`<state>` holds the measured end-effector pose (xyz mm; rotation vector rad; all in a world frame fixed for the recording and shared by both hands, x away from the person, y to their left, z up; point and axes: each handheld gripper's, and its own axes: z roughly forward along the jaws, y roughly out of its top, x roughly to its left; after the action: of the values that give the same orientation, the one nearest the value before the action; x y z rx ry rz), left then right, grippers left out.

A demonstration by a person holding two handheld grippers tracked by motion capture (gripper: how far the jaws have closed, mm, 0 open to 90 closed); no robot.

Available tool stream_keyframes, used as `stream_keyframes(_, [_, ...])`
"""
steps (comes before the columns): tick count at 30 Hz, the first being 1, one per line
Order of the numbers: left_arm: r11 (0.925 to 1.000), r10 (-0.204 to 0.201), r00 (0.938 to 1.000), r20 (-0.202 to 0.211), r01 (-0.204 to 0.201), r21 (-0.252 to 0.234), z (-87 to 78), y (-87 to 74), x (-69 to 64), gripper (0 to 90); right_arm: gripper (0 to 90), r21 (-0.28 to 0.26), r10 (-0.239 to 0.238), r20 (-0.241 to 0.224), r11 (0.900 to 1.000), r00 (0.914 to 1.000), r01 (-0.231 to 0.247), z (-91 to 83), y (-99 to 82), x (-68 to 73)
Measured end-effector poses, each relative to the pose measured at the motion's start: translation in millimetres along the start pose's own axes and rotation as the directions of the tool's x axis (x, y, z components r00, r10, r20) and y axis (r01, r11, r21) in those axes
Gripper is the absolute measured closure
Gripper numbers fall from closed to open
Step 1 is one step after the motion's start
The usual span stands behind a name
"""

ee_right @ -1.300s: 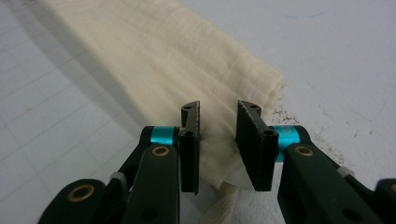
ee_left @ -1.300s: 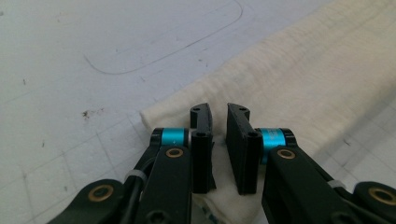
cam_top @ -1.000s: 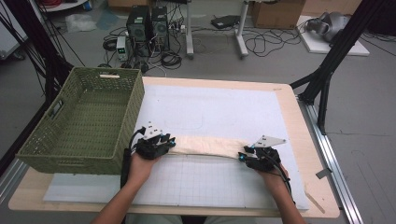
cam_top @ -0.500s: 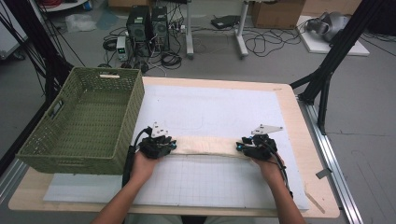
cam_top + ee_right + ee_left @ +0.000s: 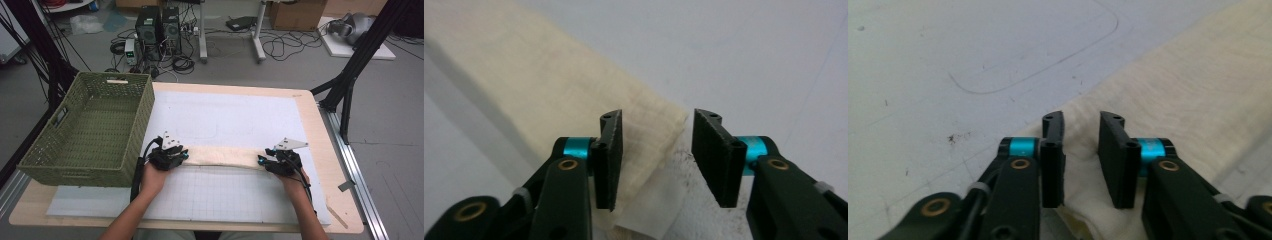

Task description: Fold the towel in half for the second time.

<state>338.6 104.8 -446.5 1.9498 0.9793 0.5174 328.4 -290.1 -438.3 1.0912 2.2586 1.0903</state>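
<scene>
High view: a cream cloth point(image 5: 222, 156), folded into a long strip, lies across the white mat point(image 5: 225, 120) on the table point(image 5: 320, 120), with the left gripper point(image 5: 184, 156) at its left end and the right gripper point(image 5: 260, 160) at its right end, and a green basket point(image 5: 90, 130) stands at the table's left. In the left gripper view the jaws are apart, straddling the cloth's end without pinching it. In the right gripper view the jaws are wider apart, the cloth's corner lying between them.
</scene>
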Motion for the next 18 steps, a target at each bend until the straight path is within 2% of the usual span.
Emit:
stream_keyframes(3, [0.9943, -0.035, 0.9993, 0.01, 0.035, -0.101, -11.0, 6.3, 3.6, 56.4, 49.5, -0.08, 0.017, 0.005, 0.9966, 0.9998, -0.017, -17.0, 7.2, -2.5])
stream_keyframes(4, [0.9912, -0.051, 0.9985, 0.019, 0.053, -0.121, -13.9, 8.9, 4.7, 52.3, 46.7, -0.099, 0.022, 0.013, 0.9949, 0.9997, -0.021, -22.2, 8.7, -3.2])
stream_keyframes(6, [0.985, -0.059, 0.9974, 0.041, 0.065, -0.16, -18.9, 11.9, 6.1, 47.1, 41.1, -0.117, 0.034, 0.03, 0.9926, 0.999, -0.03, -29.4, 9.1, -4.7])
stream_keyframes(7, [0.9832, -0.063, 0.9966, 0.053, 0.071, -0.168, -20.6, 12.7, 6.7, 45.9, 38.7, -0.12, 0.034, 0.035, 0.9923, 0.9988, -0.03, -31.4, 8.3, -6.6])
stream_keyframes(8, [0.985, -0.058, 0.9964, 0.062, 0.067, -0.159, -21.4, 14.2, 7.6, 42.6, 35.6, -0.122, 0.047, 0.034, 0.9916, 0.9983, -0.042, -32.8, 7.1, -7.9])
stream_keyframes(10, [0.9797, -0.085, 0.9933, 0.079, 0.098, -0.175, -24.1, 15.5, 9.6, 36.7, 31.0, -0.117, 0.056, 0.041, 0.9918, 0.9976, -0.051, -34.3, 4.9, -10.7])
stream_keyframes(14, [0.9716, -0.115, 0.9902, 0.079, 0.129, -0.199, -29.0, 17.4, 12.4, 24.0, 19.7, -0.106, 0.037, 0.082, 0.994, 0.996, -0.028, -39.5, 4.1, -11.5])
stream_keyframes(18, [0.9665, -0.111, 0.989, 0.098, 0.13, -0.221, -33.7, 19.8, 14.7, 21.8, 16.4, -0.114, 0.025, 0.092, 0.9934, 0.9955, -0.015, -47.9, 5.3, -10.7])
